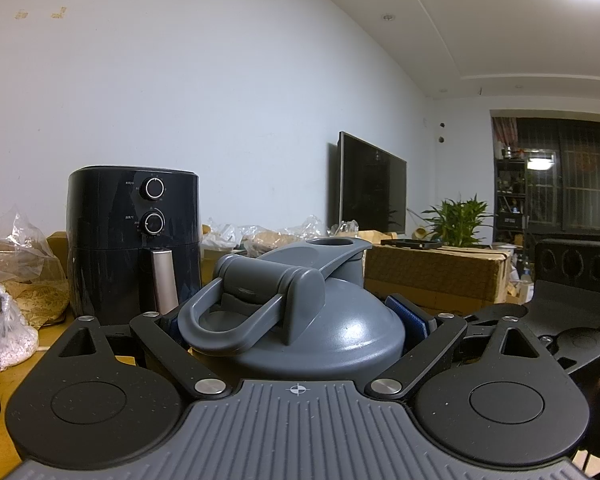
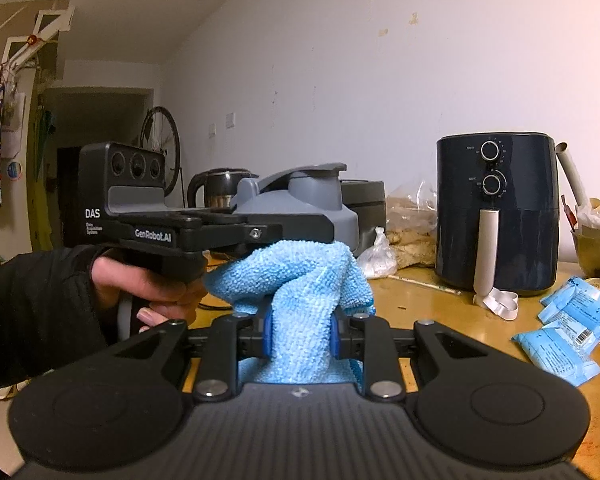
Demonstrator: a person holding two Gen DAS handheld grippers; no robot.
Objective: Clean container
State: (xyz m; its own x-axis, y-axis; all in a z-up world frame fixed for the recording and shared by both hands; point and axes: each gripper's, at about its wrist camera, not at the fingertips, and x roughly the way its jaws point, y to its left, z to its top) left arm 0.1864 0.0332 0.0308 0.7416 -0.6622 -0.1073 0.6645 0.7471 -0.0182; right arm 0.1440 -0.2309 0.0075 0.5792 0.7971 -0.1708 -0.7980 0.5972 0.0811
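White walls back a yellow wooden table crowded with clutter. From the left wrist view, the left gripper clamps the grey bottle by its lid, blue pads pressed to both sides at 3 and 9 o'clock; the bottle's body is hidden below the gripper, so its contents cannot be seen. Its carry loop lies toward the camera, and the flip cap stands open at 12 o'clock. A black air fryer stands at 10 o'clock, with clear bags of pale grains beside it (partly cut off at the edge). From the right wrist view, the right gripper is pinched narrow on a blue cloth, which bunches up just under the left gripper and bottle at 12 o'clock. A sleeved hand grips the left tool's handle. Blue packets lie at 3 o'clock.
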